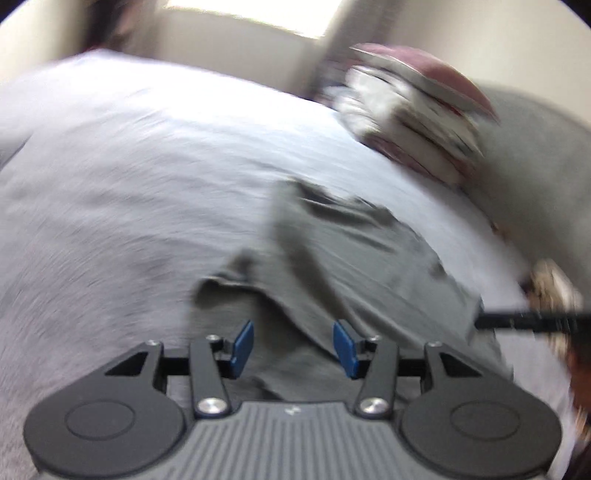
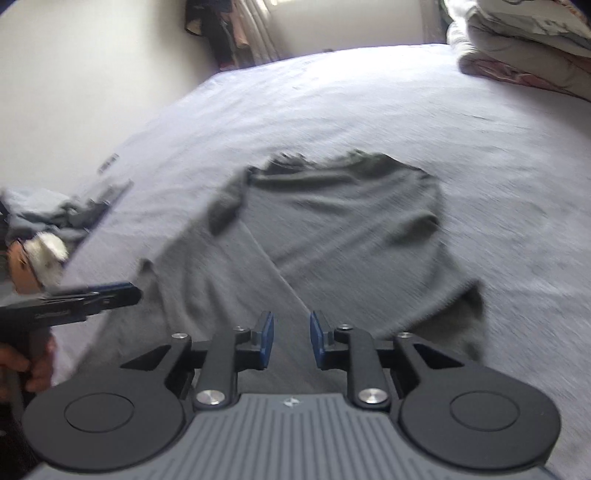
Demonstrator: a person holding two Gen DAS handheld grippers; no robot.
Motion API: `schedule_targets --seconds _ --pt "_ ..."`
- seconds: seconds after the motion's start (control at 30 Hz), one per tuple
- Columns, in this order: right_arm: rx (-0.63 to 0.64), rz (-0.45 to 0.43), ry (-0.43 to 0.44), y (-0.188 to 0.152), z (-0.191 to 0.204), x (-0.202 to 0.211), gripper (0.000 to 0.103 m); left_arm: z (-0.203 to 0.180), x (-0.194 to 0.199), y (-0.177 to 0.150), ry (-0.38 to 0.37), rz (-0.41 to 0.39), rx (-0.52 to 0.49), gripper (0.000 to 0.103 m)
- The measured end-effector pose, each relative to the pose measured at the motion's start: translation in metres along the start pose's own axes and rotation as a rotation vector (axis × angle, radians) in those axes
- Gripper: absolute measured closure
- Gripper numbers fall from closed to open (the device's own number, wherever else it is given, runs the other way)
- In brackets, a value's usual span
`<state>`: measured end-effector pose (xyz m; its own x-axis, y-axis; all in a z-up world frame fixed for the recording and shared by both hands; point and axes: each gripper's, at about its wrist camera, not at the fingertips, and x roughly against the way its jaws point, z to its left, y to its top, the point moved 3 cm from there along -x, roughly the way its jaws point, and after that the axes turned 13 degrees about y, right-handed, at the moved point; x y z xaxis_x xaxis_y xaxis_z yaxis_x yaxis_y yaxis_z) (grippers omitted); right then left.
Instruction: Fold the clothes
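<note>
Grey shirt (image 2: 332, 236) under both open tongs (image 2: 291, 339)

The bed (image 2: 369, 96), under a pale grey sheet, spread out ahead of both grippers and filled most of each view. Far ahead and to the right of the right gripper sat a stack of folded bedding (image 2: 524, 44), white and maroon; it blurred in the left wrist view, so its layers were hard to tell. Off the bed's left edge, left of the right gripper, lay a blue-grey heap (image 2: 48, 214). Far ahead by the wall hung what may have been clothes (image 2: 225, 29).
</note>
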<state>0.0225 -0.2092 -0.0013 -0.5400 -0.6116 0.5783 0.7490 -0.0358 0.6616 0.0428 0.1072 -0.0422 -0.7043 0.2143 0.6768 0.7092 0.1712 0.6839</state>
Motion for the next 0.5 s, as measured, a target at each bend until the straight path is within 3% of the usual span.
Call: schedule_targets --seconds 0.1,0.23,0.5 --pt "-0.007 -0.010 0.069 0.015 0.008 -0.017 0.080 0.026 -0.011 0.006 -0.022 0.028 0.169 0.054" --pt "0.023 0.018 0.049 0.027 0.013 -0.045 0.080 0.039 -0.026 0.010 -0.084 0.076 0.329 0.056" --pt "0.008 0.043 0.068 0.052 0.008 -0.084 0.080 0.043 -0.050 0.012 -0.102 0.092 0.515 0.059"
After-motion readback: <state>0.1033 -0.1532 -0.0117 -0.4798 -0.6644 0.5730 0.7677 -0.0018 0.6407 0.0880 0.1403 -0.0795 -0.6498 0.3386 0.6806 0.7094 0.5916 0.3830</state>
